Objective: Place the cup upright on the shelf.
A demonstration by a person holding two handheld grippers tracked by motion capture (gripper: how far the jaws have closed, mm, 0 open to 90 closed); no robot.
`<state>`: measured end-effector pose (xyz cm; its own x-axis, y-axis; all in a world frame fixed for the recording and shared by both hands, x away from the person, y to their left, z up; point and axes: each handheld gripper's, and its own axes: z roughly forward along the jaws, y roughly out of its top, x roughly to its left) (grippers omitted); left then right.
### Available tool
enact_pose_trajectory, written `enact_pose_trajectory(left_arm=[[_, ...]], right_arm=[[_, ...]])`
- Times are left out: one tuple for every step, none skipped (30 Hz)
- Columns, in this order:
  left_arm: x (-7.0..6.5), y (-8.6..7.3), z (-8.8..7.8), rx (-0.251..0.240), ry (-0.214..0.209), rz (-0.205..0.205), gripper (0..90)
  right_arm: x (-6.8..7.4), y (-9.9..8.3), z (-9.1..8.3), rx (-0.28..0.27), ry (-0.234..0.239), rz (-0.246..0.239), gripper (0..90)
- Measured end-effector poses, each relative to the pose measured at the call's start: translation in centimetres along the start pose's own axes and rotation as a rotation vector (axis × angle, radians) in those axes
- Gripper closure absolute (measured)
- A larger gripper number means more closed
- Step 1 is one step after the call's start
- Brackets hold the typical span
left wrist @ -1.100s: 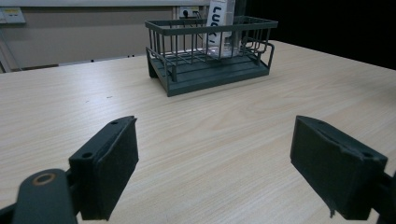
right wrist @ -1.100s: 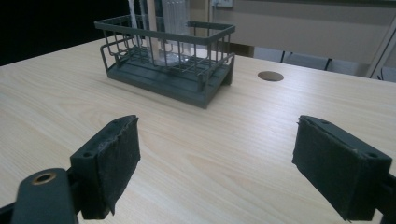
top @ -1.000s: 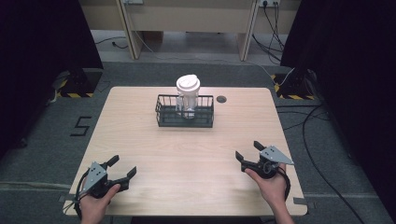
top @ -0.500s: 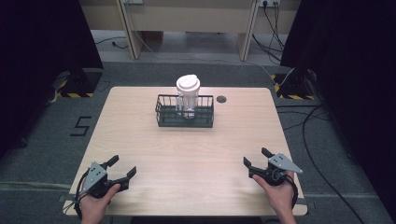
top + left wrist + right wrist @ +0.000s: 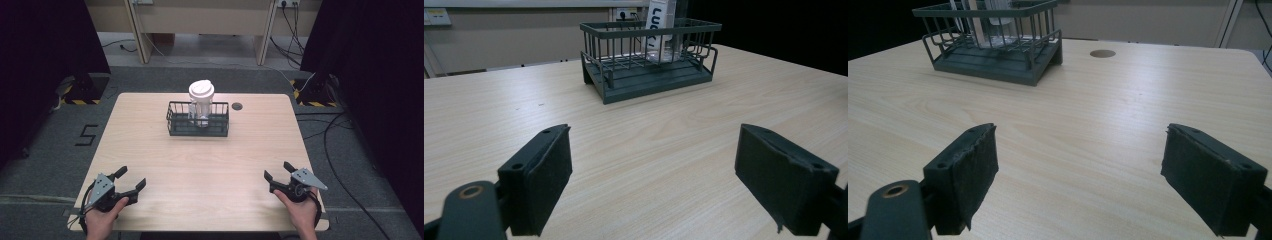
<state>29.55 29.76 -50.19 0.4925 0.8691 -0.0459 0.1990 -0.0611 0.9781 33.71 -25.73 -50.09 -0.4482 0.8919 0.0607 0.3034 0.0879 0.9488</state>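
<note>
Now, at the near left corner of the wooden table (image 5: 150, 150), the person's left hand (image 5: 100, 222) comes in from the bottom edge and holds the left gripper (image 5: 131, 181) low over the wood. Its jaws stand wide apart, with nothing between them, and they point forward and a little to the right. In the left gripper view the two black pads (image 5: 546, 175) frame bare table surface, and the dark wire basket (image 5: 649, 60) stands well ahead.

Toward the middle of the far side, the basket (image 5: 198, 120) rests on the table. A white cup with a lid (image 5: 201, 102) stands upright inside it and rises above its rim. Just beside the basket, to the right, there is a small round hole (image 5: 237, 106) in the tabletop.

At the near right corner, the right hand (image 5: 302, 212) holds the right gripper (image 5: 278, 171), also low, pointing forward and slightly left. Its jaws are also spread wide and empty, which the right gripper view confirms. Both grippers are well apart from the basket.
</note>
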Motion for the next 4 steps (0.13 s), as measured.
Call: enact_pose_trajectory(left_arm=[[0.01, 0.02, -0.01, 0.000, -0.001, 0.000, 14.7], [0.00, 0.02, 0.01, 0.000, -0.008, -0.004, 14.7], [0.01, 0.02, 0.01, -0.001, -0.009, -0.005, 14.7], [0.02, 0.02, 0.00, -0.002, -0.009, -0.006, 14.7]], right_arm=[[0.01, -0.08, -0.03, -0.001, -0.002, 0.004, 15.5], [0.01, -0.13, -0.09, -0.002, -0.003, 0.004, 15.5], [0.01, -0.15, -0.12, -0.004, -0.003, 0.004, 15.5], [-0.01, -0.15, -0.17, -0.007, -0.004, 0.006, 15.5]])
